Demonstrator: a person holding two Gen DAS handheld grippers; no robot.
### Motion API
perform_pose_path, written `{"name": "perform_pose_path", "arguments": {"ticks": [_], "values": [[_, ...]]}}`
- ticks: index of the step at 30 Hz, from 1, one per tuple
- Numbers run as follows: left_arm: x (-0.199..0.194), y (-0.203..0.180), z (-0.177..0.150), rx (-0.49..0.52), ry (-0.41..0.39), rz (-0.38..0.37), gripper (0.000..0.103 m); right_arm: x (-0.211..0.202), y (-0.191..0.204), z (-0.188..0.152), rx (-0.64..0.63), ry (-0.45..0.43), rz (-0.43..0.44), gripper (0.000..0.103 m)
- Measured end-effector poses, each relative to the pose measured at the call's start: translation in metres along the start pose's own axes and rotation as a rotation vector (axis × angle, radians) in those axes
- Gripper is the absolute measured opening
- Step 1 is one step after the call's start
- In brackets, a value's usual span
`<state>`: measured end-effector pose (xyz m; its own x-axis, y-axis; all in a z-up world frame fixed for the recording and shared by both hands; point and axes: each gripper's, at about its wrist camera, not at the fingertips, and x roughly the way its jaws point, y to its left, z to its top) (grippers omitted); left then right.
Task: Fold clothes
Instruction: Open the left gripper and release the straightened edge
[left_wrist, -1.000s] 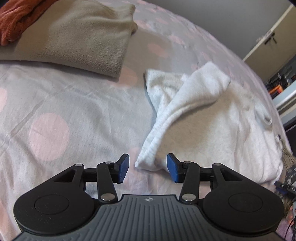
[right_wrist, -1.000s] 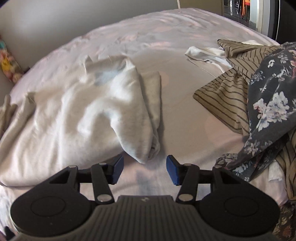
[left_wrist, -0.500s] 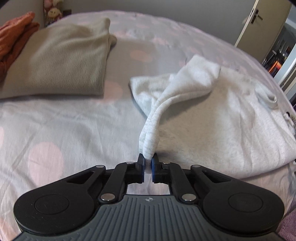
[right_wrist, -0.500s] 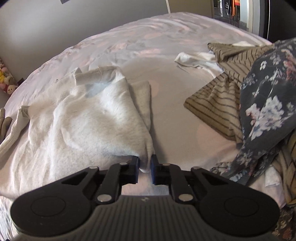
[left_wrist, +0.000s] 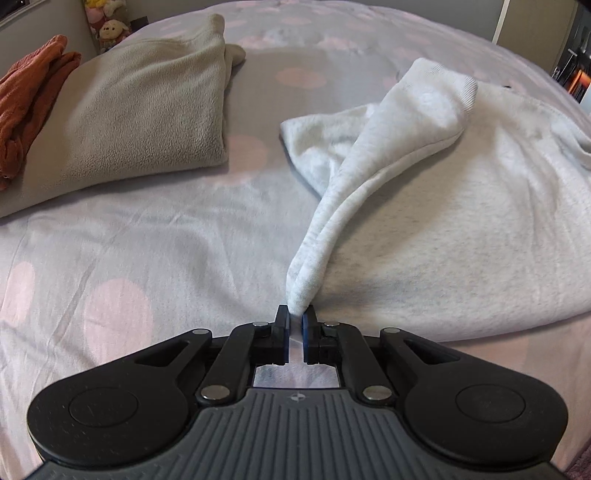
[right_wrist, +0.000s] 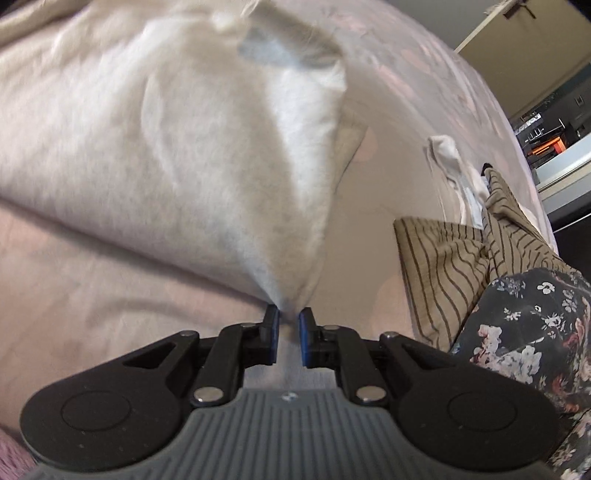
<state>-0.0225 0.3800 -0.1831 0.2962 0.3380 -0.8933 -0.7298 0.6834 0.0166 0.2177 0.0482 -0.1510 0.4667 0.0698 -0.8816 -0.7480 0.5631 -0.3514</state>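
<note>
Blue-padded jaws of left gripper (left_wrist: 294, 323) pinched on corner of pale grey sweatshirt (left_wrist: 461, 206), fabric pulled taut from centre-right of frame. Right gripper (right_wrist: 287, 321) likewise clamped on sweatshirt (right_wrist: 177, 140) corner, blurred, centre frame. Folded beige fleece (left_wrist: 136, 110) upper left, rust-orange garment (left_wrist: 26, 99) at left edge, on polka-dot bedsheet (left_wrist: 129, 251). Striped tan garment (right_wrist: 447, 266), floral fabric (right_wrist: 528, 332) lower right.
</note>
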Motion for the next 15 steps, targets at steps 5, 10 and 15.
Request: {"name": "perform_pose_path", "arguments": {"ticks": [5, 10, 15], "values": [[-0.002, 0.016, -0.002, -0.085, 0.012, 0.027, 0.027, 0.000, -0.022, -0.005, 0.117, 0.027, -0.015, 0.000], [-0.017, 0.030, -0.001, -0.166, -0.028, 0.236, 0.013, -0.025, -0.024, -0.013, 0.145, -0.092, -0.061, 0.005], [-0.050, 0.030, -0.003, -0.156, -0.220, 0.035, 0.013, -0.048, -0.006, -0.006, 0.039, -0.240, -0.006, 0.027]]}}
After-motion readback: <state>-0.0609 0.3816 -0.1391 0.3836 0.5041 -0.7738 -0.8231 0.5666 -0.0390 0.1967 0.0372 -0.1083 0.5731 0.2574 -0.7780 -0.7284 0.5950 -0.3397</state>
